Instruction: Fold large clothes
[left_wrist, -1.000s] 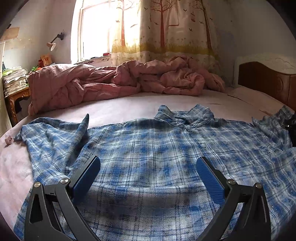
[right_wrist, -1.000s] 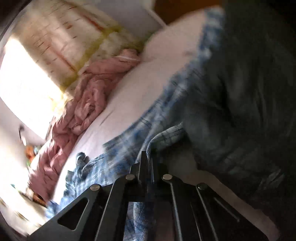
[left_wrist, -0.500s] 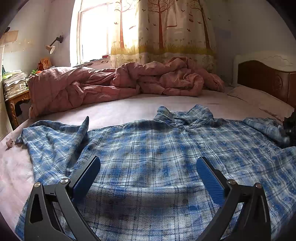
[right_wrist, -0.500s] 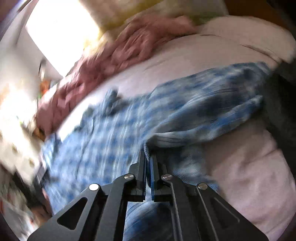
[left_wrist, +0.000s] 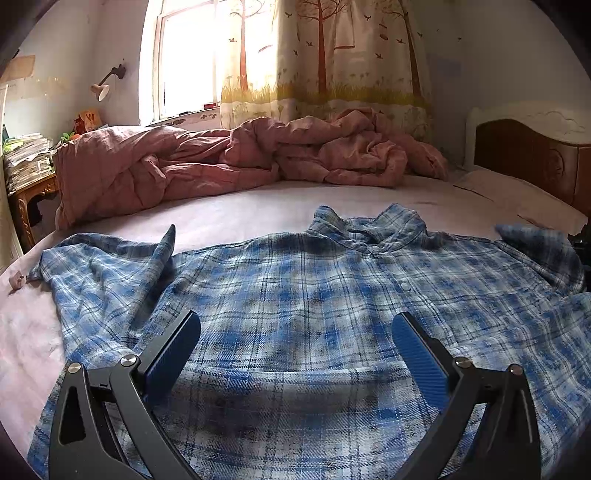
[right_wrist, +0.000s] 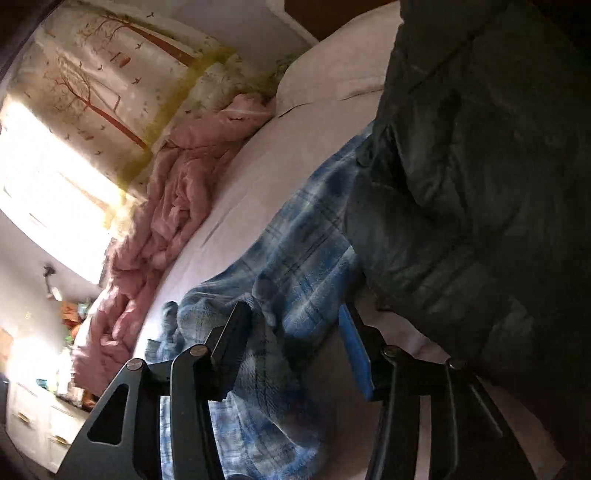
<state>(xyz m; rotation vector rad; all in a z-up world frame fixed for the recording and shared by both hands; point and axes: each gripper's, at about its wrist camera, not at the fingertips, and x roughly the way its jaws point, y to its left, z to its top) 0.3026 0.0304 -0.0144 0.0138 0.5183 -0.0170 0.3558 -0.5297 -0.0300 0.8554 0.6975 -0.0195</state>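
My right fingers (right_wrist: 295, 332) have just been opening, the shirt's sleeve (right_wrist: 295, 266) lying loose between them, running toward upper right; left fingers (left_wrist: 295, 347) spread, empty.

No text, label, brand or number can be read in either view. An orange packet (left_wrist: 88, 119) at the far left, beside the stack of papers (left_wrist: 27, 158), carries a pale mark, but it is too small and blurred to make out. The curtain (left_wrist: 325, 55) bears only printed trees and birds, no writing.
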